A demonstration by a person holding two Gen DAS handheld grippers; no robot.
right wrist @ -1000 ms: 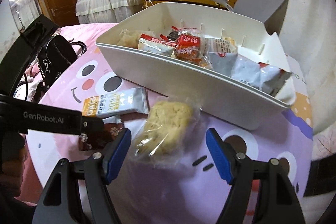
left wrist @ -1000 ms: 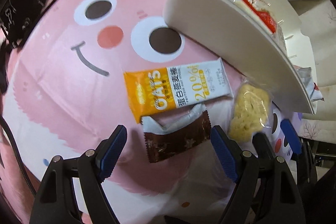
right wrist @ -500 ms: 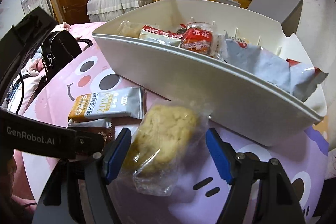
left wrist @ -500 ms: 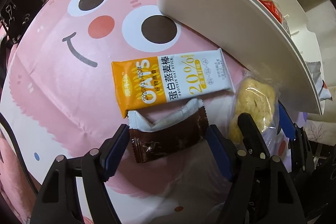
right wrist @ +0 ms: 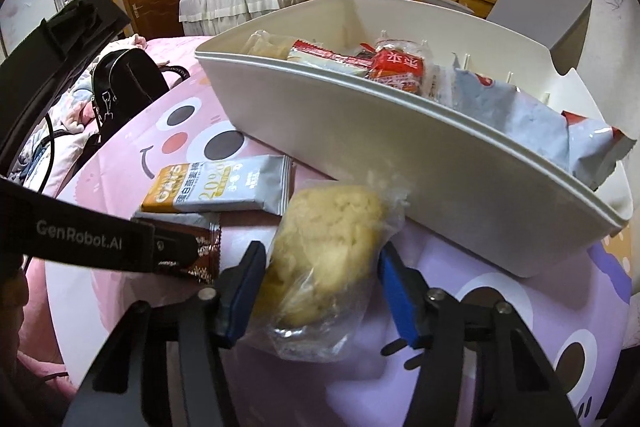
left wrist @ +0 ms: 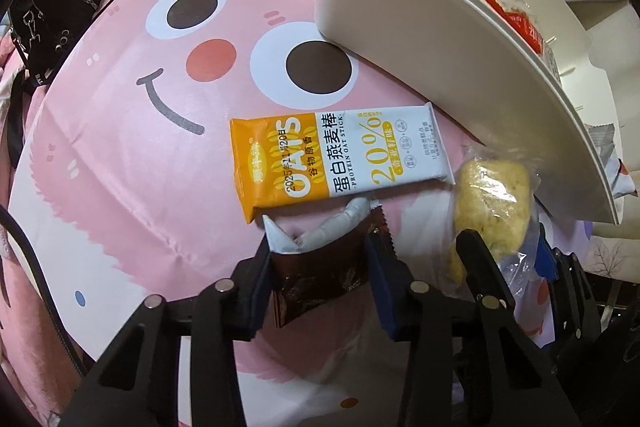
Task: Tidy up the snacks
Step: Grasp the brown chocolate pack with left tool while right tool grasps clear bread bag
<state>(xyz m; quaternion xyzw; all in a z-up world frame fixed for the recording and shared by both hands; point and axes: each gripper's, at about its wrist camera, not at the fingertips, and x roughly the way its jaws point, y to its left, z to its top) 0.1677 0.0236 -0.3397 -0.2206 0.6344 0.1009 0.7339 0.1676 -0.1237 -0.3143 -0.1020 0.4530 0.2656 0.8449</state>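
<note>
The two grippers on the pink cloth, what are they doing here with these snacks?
A person is sorting snacks with a gripper in each hand. The left gripper is closed on a brown wrapper. The right gripper is closed on a yellow cake in a clear bag. Both snacks seem to rest on the cloth. An oat bar lies loose beside them. The white bin already holds several packets.
</note>
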